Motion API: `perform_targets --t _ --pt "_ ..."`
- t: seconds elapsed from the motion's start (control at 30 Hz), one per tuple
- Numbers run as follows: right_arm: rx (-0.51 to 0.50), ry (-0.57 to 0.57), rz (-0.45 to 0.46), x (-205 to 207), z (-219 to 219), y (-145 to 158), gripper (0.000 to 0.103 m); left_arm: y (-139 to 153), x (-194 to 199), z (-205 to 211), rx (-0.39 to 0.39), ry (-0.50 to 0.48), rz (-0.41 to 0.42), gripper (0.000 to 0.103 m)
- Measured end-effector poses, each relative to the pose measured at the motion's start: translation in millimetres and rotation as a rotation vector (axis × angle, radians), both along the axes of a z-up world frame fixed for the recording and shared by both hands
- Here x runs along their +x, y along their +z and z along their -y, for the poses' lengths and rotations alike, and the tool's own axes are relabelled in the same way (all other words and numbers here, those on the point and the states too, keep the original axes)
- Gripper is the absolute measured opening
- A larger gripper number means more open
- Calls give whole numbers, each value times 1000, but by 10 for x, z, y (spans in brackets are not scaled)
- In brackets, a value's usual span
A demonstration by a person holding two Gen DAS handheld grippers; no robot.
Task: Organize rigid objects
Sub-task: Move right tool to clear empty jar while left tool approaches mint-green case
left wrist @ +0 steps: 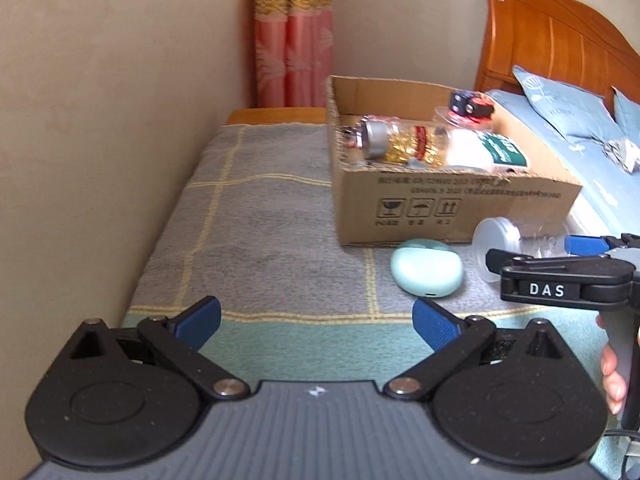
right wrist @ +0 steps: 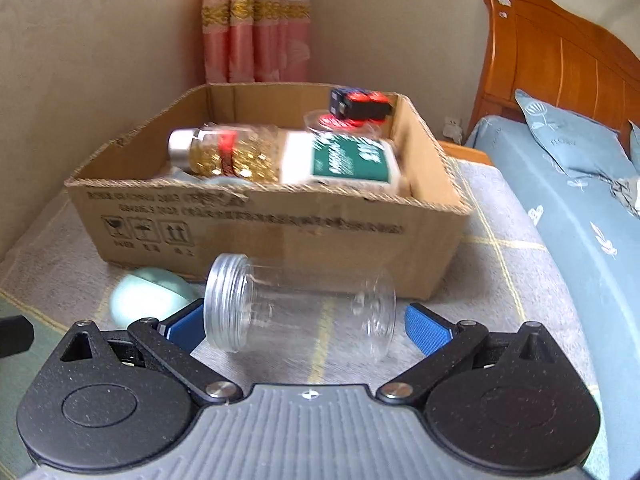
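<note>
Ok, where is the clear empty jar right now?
The clear jar lies on its side on the blanket, between the open fingers of the right hand-held gripper, just before the cardboard box and right of the mint-green case.

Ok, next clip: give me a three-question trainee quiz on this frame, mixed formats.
1. True or false: the clear jar lies on its side between the open fingers of the right gripper.
2. Multiple choice: where is the mint-green case?
A. inside the cardboard box
B. on the blanket in front of the box
C. held by the left gripper
3. Fill in: the bottle of gold capsules in the box has a ___ cap.

Key: 1 true; 2 B; 3 silver
</note>
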State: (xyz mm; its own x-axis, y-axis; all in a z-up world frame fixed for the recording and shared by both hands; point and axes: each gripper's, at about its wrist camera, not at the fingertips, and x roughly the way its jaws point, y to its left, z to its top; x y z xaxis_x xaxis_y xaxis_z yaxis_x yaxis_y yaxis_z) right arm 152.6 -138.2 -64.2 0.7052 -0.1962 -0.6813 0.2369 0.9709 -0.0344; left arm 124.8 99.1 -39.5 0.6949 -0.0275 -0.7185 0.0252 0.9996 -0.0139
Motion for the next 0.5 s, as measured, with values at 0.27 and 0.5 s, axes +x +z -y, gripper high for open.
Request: perform_targets --t 0.27,0.5 --pt "22 -21 -41 -95 306 -187 103 -130 168 227 -4 -75 -24 102" --pt "26 65 -37 -137 399 -201 103 -299 393 438 21 -144 -64 102"
